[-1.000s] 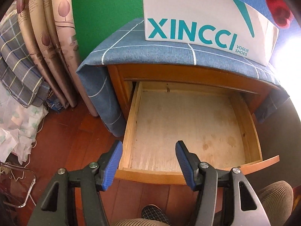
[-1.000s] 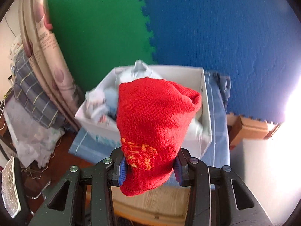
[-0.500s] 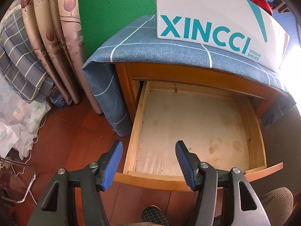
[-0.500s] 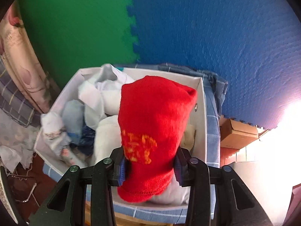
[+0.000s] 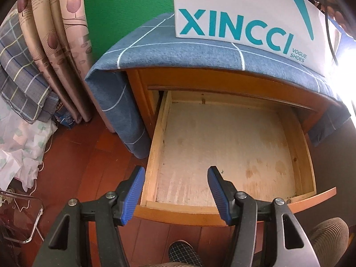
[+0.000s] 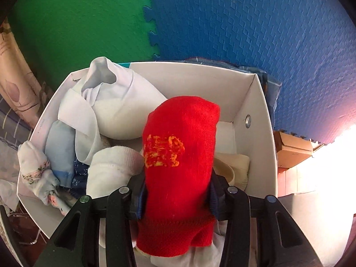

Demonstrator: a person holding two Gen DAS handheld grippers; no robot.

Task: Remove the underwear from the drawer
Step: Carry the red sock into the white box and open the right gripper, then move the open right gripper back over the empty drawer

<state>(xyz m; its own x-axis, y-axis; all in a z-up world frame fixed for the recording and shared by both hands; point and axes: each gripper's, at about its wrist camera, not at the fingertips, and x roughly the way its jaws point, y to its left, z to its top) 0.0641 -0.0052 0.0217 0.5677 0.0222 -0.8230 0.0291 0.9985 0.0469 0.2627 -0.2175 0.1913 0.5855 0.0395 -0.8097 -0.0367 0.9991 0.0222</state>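
The wooden drawer (image 5: 155, 146) stands pulled out of the nightstand, and its bottom is bare. My left gripper (image 5: 175, 191) hovers open over the drawer's front edge with nothing between its blue pads. On top of the nightstand sits a white shoe box (image 5: 233, 15). In the right wrist view that box (image 6: 200, 80) holds several white and pale blue garments. My right gripper (image 6: 176, 198) is over the box with a red knitted piece of underwear (image 6: 180, 166) between its pads. Its jaws are opening, and the pads still touch the red fabric.
A blue checked cloth (image 5: 178, 53) drapes over the nightstand top and left side. Curtains (image 5: 62, 44) and folded plaid fabric (image 5: 20, 77) stand at the left. A person's knee (image 5: 329, 233) and slipper (image 5: 182, 253) are below the drawer. A cardboard box (image 6: 291, 149) lies right of the nightstand.
My right gripper carried the red underwear forward and down until it hangs inside the white box. The left gripper has hardly moved and stayed open.
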